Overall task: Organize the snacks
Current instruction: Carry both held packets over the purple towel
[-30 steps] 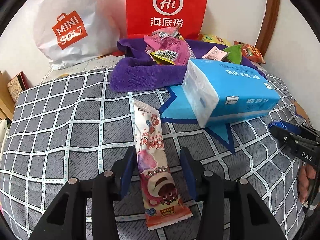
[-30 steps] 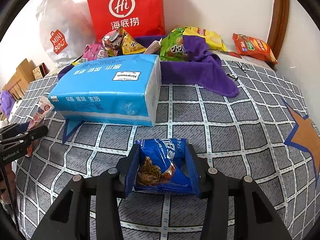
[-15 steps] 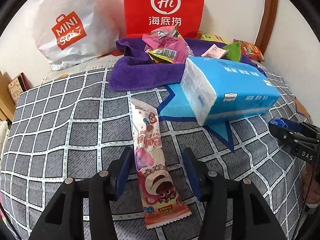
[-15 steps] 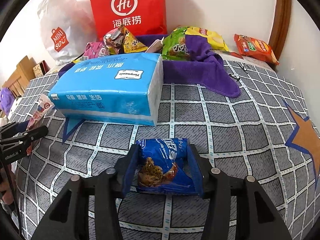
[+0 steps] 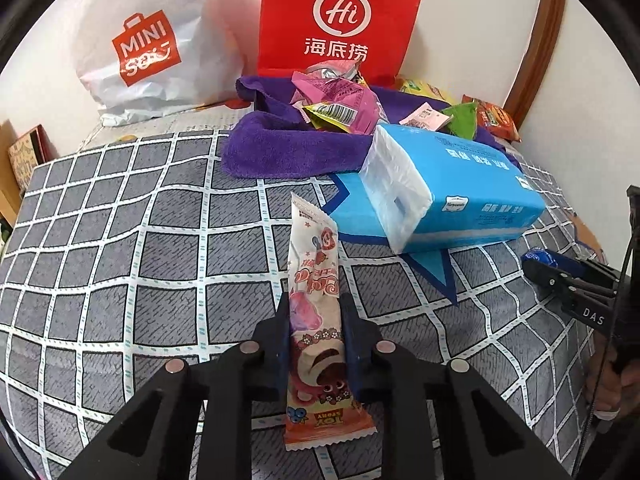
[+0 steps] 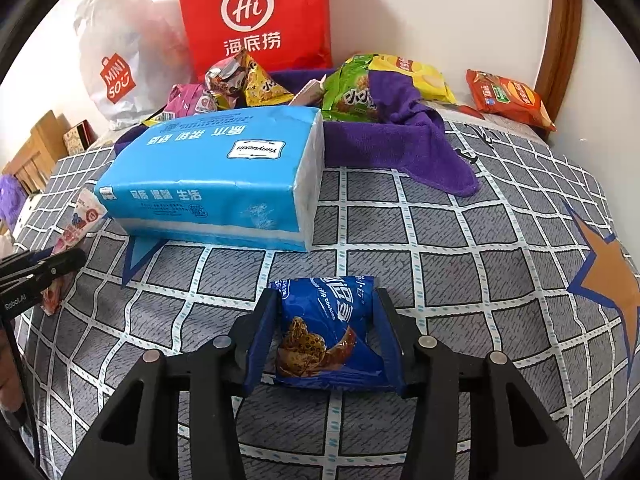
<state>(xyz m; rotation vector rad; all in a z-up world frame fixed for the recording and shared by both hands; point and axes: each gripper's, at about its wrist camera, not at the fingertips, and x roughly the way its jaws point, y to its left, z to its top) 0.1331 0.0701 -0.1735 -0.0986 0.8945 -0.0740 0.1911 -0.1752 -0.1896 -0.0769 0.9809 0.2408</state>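
A long pink snack packet (image 5: pixel 314 256) with a bear print lies on the grey checked bedspread (image 5: pixel 120 240). My left gripper (image 5: pixel 315 304) straddles its lower half, jaws closing, both blue pads pressed against its sides. In the right wrist view a blue chocolate-chip cookie packet (image 6: pixel 324 332) sits between the pads of my right gripper (image 6: pixel 326 300). Those jaws are closing too, and the packet bulges against both pads. More snack packets (image 5: pixel 344 104) are heaped on a purple towel (image 5: pixel 280 148) at the back.
A big blue tissue pack (image 6: pixel 216 184) lies between the two grippers. A red paper bag (image 5: pixel 340 20) and a white plastic bag (image 5: pixel 148 52) lean on the wall behind. Green chip bag (image 6: pixel 352 96) and orange packet (image 6: pixel 508 96) sit at back right.
The left jaws have drawn in from well apart until they press the pink packet. The right gripper keeps its place around the blue cookie packet.
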